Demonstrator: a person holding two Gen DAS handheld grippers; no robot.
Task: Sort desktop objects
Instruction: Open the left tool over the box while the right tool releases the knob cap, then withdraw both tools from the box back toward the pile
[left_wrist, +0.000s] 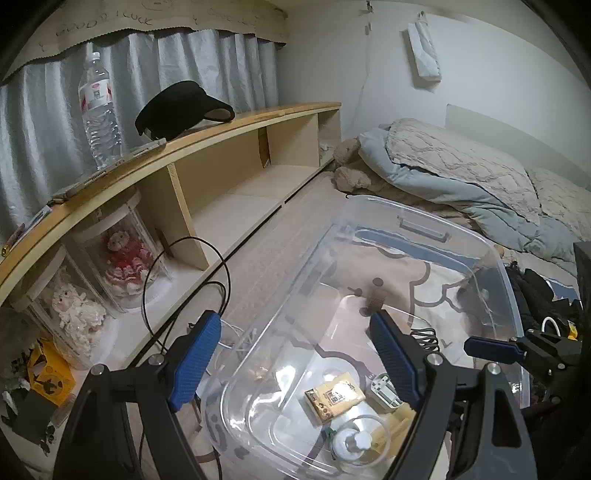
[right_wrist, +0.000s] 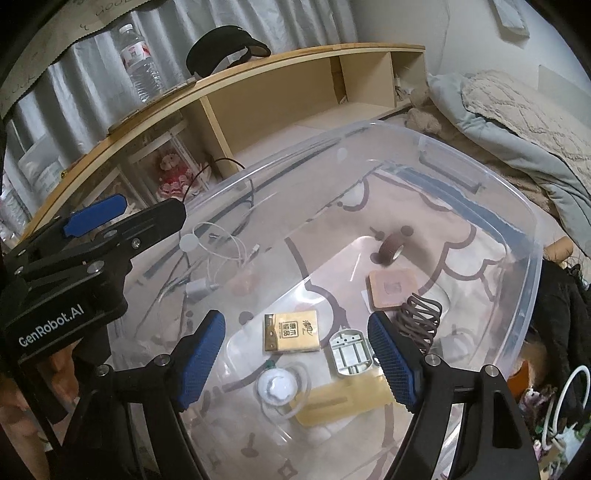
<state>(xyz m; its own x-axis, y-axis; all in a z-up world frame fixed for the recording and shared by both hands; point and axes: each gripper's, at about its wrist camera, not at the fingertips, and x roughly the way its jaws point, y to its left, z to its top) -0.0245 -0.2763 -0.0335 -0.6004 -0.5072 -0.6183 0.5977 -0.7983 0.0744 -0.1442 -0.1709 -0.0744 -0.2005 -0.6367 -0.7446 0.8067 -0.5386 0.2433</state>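
Note:
A clear plastic bin (right_wrist: 517, 206) sits on a patterned bed cover and also shows in the left wrist view (left_wrist: 495, 258). Inside lie a gold box (right_wrist: 291, 331), a grey plastic tray (right_wrist: 350, 354), a white round charger (right_wrist: 277, 387), a pink square pad (right_wrist: 391, 288), a brown coil hair tie (right_wrist: 421, 317) and a brown tape roll (right_wrist: 391, 249). My right gripper (right_wrist: 295, 362) is open and empty above the bin's near end. My left gripper (left_wrist: 295, 362) is open and empty at the bin's left rim; it also shows in the right wrist view (right_wrist: 96, 216).
A wooden shelf (left_wrist: 221, 125) runs along the left, with a water bottle (left_wrist: 98, 110) and a black visor (left_wrist: 181, 109) on top and dolls in clear cases (left_wrist: 122, 258) below. White cables (right_wrist: 221, 258) lie left of the bin. Bedding (left_wrist: 461, 173) is piled behind.

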